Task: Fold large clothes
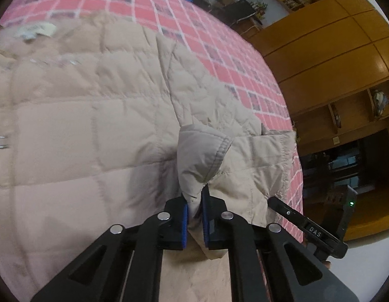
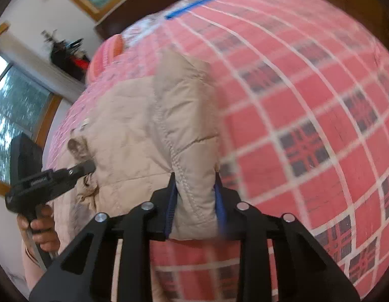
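Left tongs (image 1: 194, 216) pinch the jacket (image 1: 93, 125) hem; right tongs (image 2: 194, 209) clamp what looks like its sleeve (image 2: 184, 105), above the bed (image 2: 308, 125).

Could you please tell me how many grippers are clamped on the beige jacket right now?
2. The left gripper pinches a stitched fold of the jacket at its near edge; the right gripper is shut on a padded edge near the checked bedspread.

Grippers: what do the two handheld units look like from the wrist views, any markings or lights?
Both are matte black, with angular linkage arms, round silver pivot bolts and ribbed blue finger pads. The right gripper, seen from the left wrist, bears a small "DAS" label and a green light. The left gripper has a pistol-style handle.
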### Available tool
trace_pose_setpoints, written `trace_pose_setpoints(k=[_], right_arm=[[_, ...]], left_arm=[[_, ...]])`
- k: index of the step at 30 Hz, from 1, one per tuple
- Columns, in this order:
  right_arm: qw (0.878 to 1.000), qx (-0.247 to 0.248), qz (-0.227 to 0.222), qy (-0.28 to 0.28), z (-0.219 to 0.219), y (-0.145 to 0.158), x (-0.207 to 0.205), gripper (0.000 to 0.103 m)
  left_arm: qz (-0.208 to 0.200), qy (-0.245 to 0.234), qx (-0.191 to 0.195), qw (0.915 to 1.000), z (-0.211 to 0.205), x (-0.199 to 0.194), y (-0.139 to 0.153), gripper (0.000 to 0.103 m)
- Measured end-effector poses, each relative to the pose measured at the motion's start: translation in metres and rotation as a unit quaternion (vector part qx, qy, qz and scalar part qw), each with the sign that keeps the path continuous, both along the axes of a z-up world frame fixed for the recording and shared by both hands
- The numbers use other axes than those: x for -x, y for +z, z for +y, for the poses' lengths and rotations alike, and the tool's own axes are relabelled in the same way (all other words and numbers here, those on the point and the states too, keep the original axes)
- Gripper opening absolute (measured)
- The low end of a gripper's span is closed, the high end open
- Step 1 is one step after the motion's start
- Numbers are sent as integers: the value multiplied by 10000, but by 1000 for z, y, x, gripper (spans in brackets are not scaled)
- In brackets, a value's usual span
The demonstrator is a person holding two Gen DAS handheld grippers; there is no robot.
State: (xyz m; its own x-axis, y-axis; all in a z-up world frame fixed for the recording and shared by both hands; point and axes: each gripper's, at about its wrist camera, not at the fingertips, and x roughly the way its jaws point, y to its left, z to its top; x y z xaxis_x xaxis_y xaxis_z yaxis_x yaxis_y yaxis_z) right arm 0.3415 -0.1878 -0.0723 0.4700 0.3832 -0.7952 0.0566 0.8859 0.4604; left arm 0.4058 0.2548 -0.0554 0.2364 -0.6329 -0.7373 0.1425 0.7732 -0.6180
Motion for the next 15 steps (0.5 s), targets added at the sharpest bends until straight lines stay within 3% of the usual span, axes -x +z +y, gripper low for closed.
trace_pose_setpoints(k=[7,15], right_arm=[[9973,-69,-318,661,57,40,1,19],[9910,-118,-68,1331,136,23,-19,19]], left_arm=[[-494,369,-15,9981,64,20,41,8],[-578,951,-355,9932,143,46,40,8]])
